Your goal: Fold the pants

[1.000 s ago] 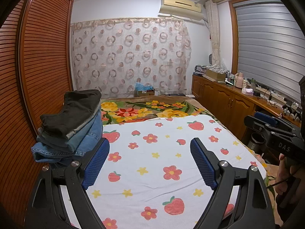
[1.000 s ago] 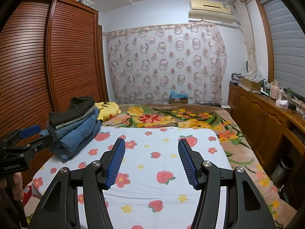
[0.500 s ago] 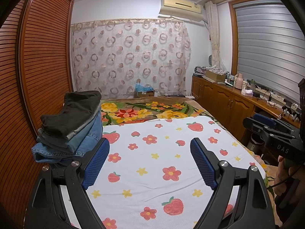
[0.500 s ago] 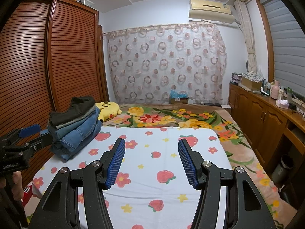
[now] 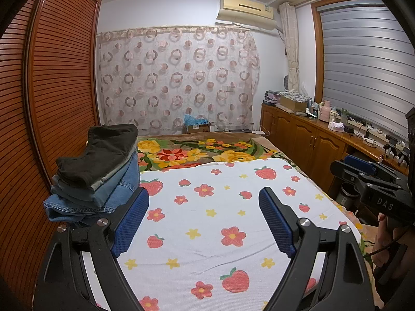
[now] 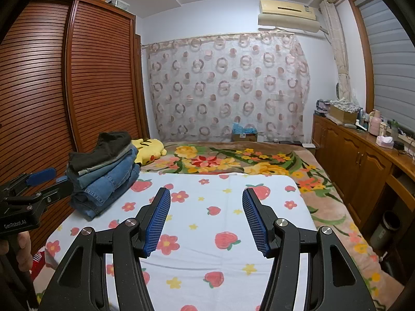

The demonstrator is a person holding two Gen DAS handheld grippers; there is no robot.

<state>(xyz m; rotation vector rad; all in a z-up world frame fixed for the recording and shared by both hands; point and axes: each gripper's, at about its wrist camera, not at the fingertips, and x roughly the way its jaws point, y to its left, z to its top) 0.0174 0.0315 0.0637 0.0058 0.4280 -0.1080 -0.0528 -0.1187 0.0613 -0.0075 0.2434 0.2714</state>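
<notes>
Nothing has shifted since the earlier frames: the left hand-held gripper [image 5: 203, 217] and right hand-held gripper [image 6: 206, 219] both hover wide and empty over the strawberry-print sheet [image 6: 220, 223]. Farther back, at left of frame, the stack of folded pants [image 6: 103, 171] rests on the bed, beside the wardrobe [image 6: 77, 77].

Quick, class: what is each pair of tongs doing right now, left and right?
Left tongs: open, holding nothing, above the sheet.
Right tongs: open, holding nothing, above the same sheet.
</notes>
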